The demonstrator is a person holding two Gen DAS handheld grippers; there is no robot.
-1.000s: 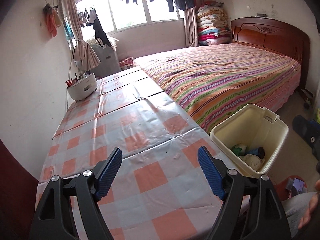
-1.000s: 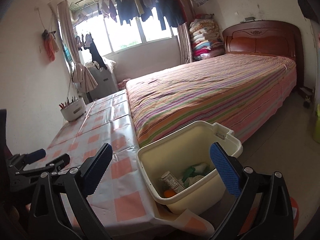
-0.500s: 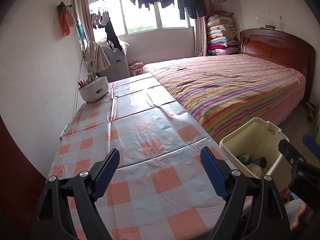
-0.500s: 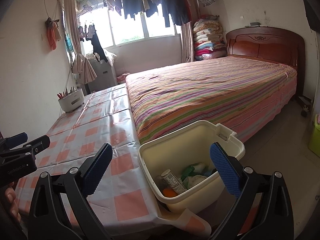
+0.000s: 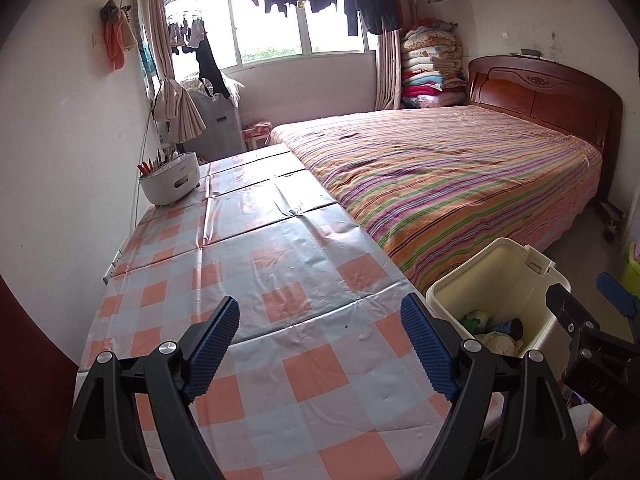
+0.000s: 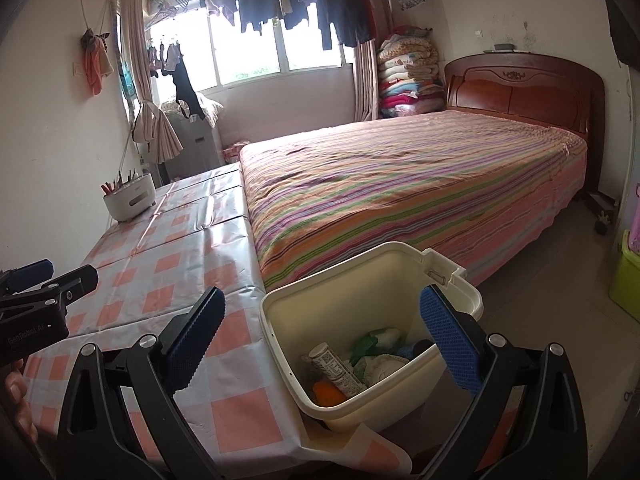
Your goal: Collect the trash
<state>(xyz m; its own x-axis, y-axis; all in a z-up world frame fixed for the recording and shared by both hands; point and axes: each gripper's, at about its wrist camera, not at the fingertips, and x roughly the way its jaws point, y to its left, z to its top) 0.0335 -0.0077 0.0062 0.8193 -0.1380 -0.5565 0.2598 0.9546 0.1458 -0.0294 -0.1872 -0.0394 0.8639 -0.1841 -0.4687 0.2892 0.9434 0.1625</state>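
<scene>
Against the left wall, at the desk's [image 5: 256, 264] far left corner: white holder [image 5: 170, 184] with pencils standing in it, upright on the checked cloth [image 5: 320, 364]. Rest of the cloth bare, creased along its folds, one corner drooping off the near right corner of the desk beside the bin.

Over the near edge of the desk: left gripper [image 5: 320, 344], blue pads wide apart, nothing between them, hanging above the cloth and touching nothing. Jaws just opened a little wider. In the right wrist view, seen at the far left edge over the desk's near left part, with fingertips of a hand [image 6: 18, 396] below it.

Right of the desk, touching its long right edge: bed [image 5: 448, 184] with striped cover, wooden headboard [image 5: 548, 96] at the right wall, stacked quilts [image 5: 432, 68] in the far corner by the window.

Below the desk's near right corner, on the floor between desk and bed: cream bin [image 6: 348, 280], lid open. Trash [image 6: 360, 360] inside, at the bottom: a labelled bottle lying tilted, something orange, green and white crumpled bits, a dark round thing.

Above the bin: right gripper [image 6: 320, 340], released, pads spread wide with the bin's near rim seen between them, gripping nothing, apart from the bin. In the left wrist view, at the right edge, beyond the bin.

Far right, on the floor: green box [image 6: 628, 276].
</scene>
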